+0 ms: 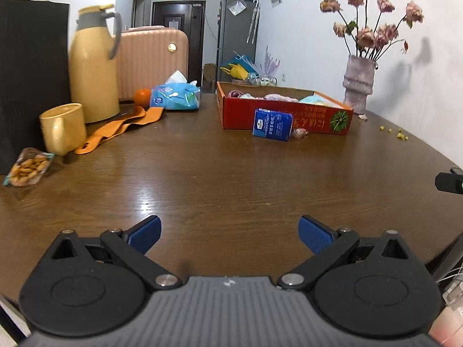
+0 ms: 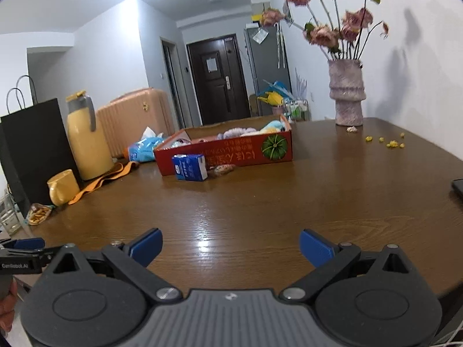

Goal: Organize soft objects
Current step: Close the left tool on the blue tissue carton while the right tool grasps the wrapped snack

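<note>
Nearest to us, the left gripper [image 1: 230, 232] and the right gripper [image 2: 230, 247] both hover over the bare near part of the wooden table [image 1: 231, 179], each with its blue fingers spread wide and nothing between them.

Farther on, a blue tissue pack [image 1: 272, 126] stands against the front wall of the red cardboard box [image 1: 289, 118], with a small pinkish soft item [image 1: 299, 133] lying just beside it on the table. Inside the box we see several pastel soft objects [image 2: 246, 130] already gathered.

We judge the step in hand to be fetching what lies outside the box. We recommend approaching low and level, keeping the fingers wide until they straddle the item, then closing gently so it does not slide. We should lift clear of the box wall before release.

At the left, a yellow mug [image 1: 62, 127], yellow thermos [image 1: 92, 63] and a second blue tissue pack [image 1: 175, 97] stand well apart from this reach.
</note>
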A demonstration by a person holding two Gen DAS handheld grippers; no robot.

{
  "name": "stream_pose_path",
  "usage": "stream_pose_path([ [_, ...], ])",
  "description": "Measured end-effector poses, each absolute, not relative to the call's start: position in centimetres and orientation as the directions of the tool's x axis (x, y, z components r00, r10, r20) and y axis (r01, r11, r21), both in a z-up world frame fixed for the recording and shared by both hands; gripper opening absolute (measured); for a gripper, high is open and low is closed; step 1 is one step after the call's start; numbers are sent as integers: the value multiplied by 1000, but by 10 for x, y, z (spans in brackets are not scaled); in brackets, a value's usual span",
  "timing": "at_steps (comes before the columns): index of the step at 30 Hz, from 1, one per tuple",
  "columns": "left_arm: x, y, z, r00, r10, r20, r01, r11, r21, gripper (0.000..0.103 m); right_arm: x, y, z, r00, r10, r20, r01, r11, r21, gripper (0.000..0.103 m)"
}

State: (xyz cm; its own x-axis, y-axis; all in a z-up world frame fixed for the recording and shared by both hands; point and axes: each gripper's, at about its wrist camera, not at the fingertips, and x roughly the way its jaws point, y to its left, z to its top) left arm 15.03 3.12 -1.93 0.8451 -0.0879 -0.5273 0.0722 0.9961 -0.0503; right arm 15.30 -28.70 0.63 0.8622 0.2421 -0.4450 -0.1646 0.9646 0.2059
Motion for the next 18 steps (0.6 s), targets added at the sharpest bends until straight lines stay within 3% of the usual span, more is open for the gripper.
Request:
stream_pose_path([
  [10, 233, 14, -16, 862, -71, -502, 91, 996, 16, 103, 260, -260, 10, 849, 307, -430, -265, 952, 156, 99],
  [15, 283, -2, -14, 879, -72, -471, 121, 990, 75, 103, 331, -260, 9, 843, 311, -438, -253, 949, 187, 90],
  [18, 317, -11, -12, 875, -111, -471, 153, 987, 53, 103, 380, -258, 1, 815, 325, -480, -242, 943, 228, 76],
])
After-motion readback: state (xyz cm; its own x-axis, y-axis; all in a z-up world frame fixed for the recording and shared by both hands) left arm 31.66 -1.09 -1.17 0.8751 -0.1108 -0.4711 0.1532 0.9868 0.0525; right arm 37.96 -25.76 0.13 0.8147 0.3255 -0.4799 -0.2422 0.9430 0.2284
